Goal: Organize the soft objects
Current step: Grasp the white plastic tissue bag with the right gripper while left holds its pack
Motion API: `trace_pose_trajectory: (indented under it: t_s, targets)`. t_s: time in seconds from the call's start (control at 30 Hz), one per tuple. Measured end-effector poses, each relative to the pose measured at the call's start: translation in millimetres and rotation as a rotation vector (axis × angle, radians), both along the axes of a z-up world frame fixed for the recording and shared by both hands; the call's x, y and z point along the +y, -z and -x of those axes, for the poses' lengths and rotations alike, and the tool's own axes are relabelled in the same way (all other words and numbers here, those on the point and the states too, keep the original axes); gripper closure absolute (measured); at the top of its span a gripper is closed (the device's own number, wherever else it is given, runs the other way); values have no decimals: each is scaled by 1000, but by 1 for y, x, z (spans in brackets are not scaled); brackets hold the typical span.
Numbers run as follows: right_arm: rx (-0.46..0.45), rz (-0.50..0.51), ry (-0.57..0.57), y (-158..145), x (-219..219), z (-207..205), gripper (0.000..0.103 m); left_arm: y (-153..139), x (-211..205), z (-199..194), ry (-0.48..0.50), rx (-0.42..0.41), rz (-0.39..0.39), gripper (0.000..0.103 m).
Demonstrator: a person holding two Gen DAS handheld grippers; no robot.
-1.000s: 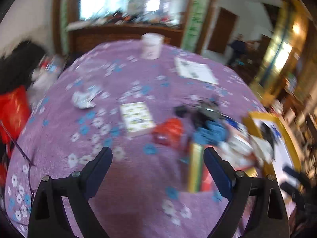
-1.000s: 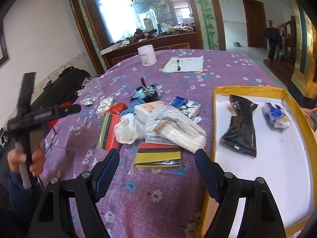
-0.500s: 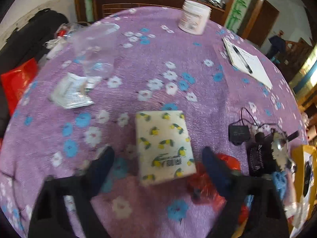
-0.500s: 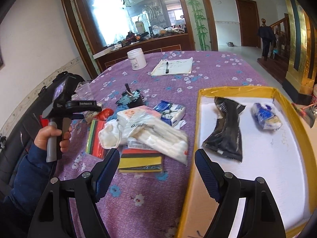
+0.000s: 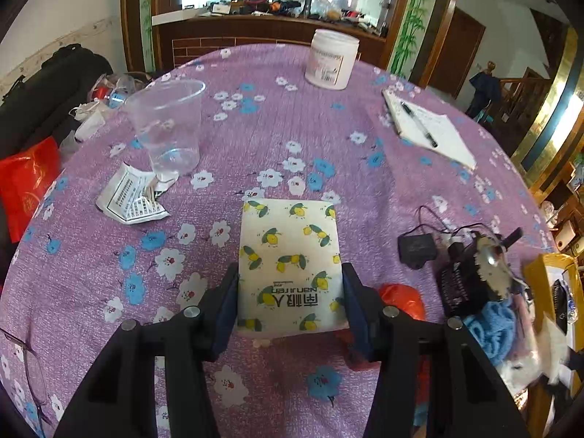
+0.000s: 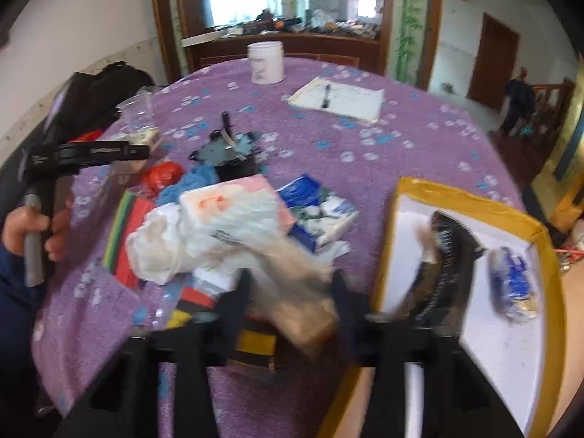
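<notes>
1. Tissue pack, white with a lemon print: flat on the purple floral tablecloth, its near end between the 2 fingers of the left gripper. The jaws are closing; the blue pads sit against both long edges of the pack.

2. Clear bag of pale soft material: between the fingers of the right gripper, whose jaws show pressed in on it. The picture is motion-blurred here, so the exact contact is hard to read.

3. Heap just ahead of the right gripper: crumpled white plastic bag, pink-and-white tissue pack, blue-and-white tissue pack, striped sponge stack to the left, and a yellow-and-black sponge under the gripper.

4. Yellow-rimmed tray, right of the right gripper: holds a black packet and a small blue-and-white packet, lying apart.

5. Right of the left gripper: red plastic item, blue cloth, black electrical device with cable.

6. Ahead and left of the left gripper: clear plastic cup, upright, with a crumpled printed leaflet at its base.

7. Far side of the table: white jar; notepad with a pen on it.

8. A person's hand holds the left gripper's handle, in a dark blue sleeve.
</notes>
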State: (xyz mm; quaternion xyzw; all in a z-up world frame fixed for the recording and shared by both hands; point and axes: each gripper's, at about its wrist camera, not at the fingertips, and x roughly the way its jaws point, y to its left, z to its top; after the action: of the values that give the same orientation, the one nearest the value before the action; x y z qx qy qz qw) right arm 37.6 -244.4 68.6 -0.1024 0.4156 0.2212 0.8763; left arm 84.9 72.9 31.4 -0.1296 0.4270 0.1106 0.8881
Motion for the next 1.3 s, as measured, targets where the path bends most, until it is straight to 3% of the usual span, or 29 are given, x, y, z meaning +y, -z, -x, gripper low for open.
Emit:
trace_pose_trajectory:
  t_s: [0.1, 0.2, 0.43, 0.47, 0.5, 0.57, 0.77, 0.83, 0.9, 0.93, 1.0, 1.3]
  targets:
    - [14, -140, -8, -17, -14, 13, 100, -6, 1, 4, 10, -31, 15, 51]
    - [-10, -214, -25, -30, -22, 28, 100, -12, -4, 8, 26, -61, 3, 51]
    - [38, -141, -6, -24, -16, 21, 96, -14, -10, 9, 51, -71, 8, 51]
    - [65, -133, 6, -21, -17, 17, 79, -14, -9, 9, 50, -69, 14, 51]
    - [112, -126, 26, -16, -17, 8, 46, -13, -7, 8, 48, -69, 17, 51]
    - [133, -152, 32, -11, -20, 1, 26, -14, -8, 9, 48, -71, 17, 51]
    - [146, -139, 14, -4, -8, -17, 26, -15, -10, 10, 58, -78, 12, 51]
    - [177, -94, 25, 6, 0, -22, 29, -16, -11, 11, 63, -80, 14, 51]
    - [244, -104, 29, 20, 3, -26, 51, -16, -11, 11, 67, -85, 15, 51]
    - [272, -114, 32, 27, 4, -27, 53, -17, -12, 12, 71, -88, 15, 51]
    - [248, -128, 42, 27, 4, -22, 65, -18, -12, 12, 78, -94, 15, 51]
    - [142, -308, 54, -6, -25, 25, 65, -27, -21, 20, 119, -142, 26, 51]
